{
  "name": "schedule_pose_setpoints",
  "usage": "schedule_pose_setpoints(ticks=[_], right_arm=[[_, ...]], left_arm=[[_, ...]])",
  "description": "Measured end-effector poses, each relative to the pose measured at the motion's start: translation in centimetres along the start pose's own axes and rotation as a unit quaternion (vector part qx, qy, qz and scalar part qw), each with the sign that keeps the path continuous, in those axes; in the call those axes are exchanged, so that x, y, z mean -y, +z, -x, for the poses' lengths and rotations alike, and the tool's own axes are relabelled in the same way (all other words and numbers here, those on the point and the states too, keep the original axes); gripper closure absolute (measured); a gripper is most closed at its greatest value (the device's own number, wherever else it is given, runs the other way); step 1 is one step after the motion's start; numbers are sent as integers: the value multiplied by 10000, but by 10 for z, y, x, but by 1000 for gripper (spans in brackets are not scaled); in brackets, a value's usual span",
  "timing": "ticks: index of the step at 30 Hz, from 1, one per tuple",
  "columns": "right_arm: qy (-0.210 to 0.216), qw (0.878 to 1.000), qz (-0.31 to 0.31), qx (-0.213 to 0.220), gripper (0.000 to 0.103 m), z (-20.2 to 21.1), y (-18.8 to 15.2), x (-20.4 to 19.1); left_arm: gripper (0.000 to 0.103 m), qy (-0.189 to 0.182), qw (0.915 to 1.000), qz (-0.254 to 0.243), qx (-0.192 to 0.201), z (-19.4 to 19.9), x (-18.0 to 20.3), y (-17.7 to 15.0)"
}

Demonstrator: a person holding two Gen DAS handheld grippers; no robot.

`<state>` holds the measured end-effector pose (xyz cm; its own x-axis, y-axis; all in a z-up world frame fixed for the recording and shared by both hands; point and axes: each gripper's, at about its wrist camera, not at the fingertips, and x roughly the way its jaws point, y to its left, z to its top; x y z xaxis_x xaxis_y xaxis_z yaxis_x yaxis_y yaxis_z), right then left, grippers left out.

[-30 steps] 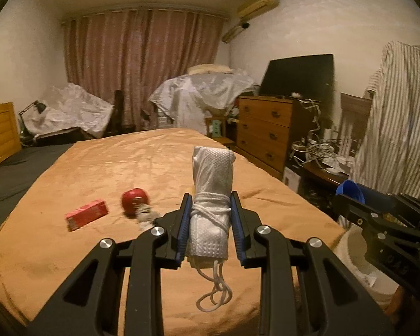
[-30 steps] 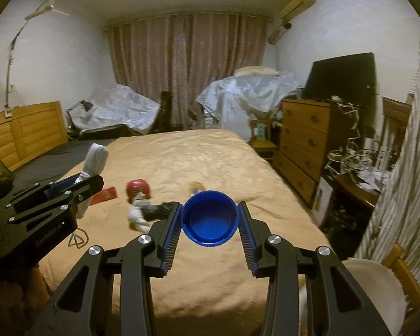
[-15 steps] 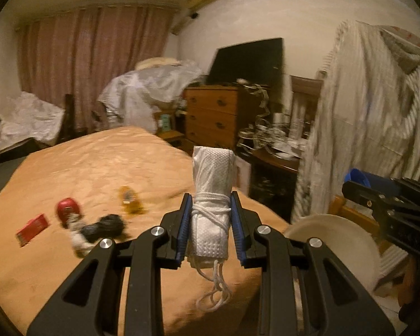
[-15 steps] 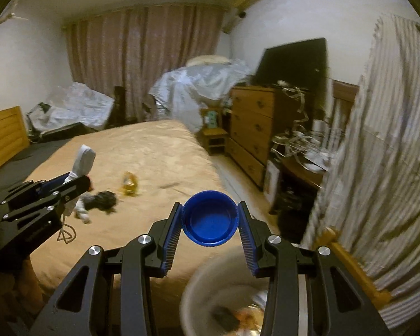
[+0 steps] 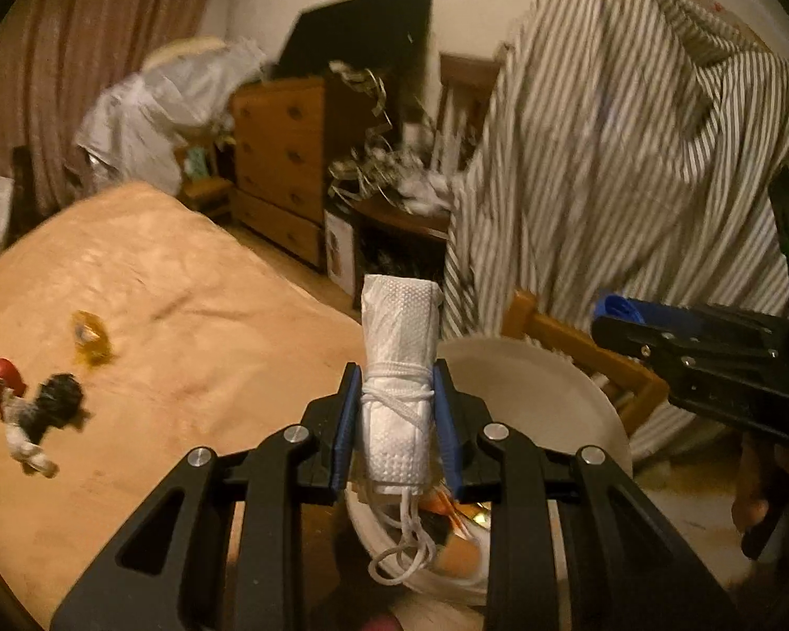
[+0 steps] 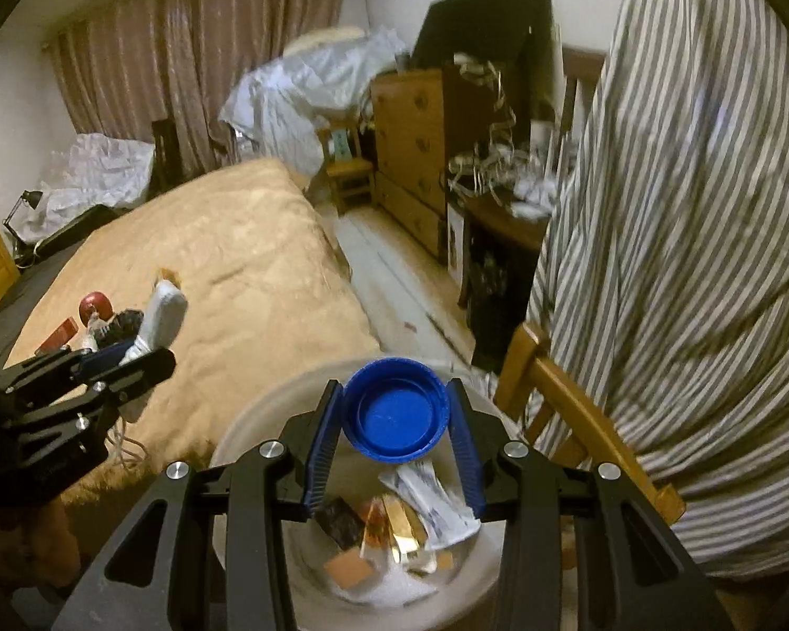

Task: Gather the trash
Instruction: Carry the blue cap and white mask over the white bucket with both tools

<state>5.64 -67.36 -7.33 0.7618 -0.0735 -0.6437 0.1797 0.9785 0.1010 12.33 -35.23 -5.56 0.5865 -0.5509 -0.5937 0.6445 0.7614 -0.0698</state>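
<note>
Both grippers are loaded and over the bin area. Left gripper [image 5: 398,423] is clamped on a rolled-up white face mask [image 5: 400,347] wound in its own ear loop; the roll sticks up past the fingertips and a loose loop of cord hangs below them. Right gripper [image 6: 394,418] is clamped on a blue bottle cap [image 6: 393,411], edge-on between the pads, open side facing back at the camera. The white waste bin [image 6: 252,431] sits directly under and ahead of the right fingers, wrappers already inside. For the left fingers it lies below and slightly to their right, beside the bed [image 5: 147,284]. My read: release the cap first, since it's already centred. Bring the left fingers further over the rim before opening, or the mask may clip the edge. Watch the dangling cord; it could snag a finger on release. More trash sits on the bed, off to the left of both grippers.
</note>
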Motion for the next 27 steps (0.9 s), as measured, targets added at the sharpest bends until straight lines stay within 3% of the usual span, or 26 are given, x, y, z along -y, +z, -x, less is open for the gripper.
schedule_pose_setpoints(ticks=[10,27], right_arm=[[219,9964,-90,-816,62,-37,-6,15],[354,9938,-142,-1045,62,-44,-16,8]], left_arm=[[76,-437,9951,-74,-882,-44,10,-7],[76,-448,9944,-73,-955,-52,16,2]])
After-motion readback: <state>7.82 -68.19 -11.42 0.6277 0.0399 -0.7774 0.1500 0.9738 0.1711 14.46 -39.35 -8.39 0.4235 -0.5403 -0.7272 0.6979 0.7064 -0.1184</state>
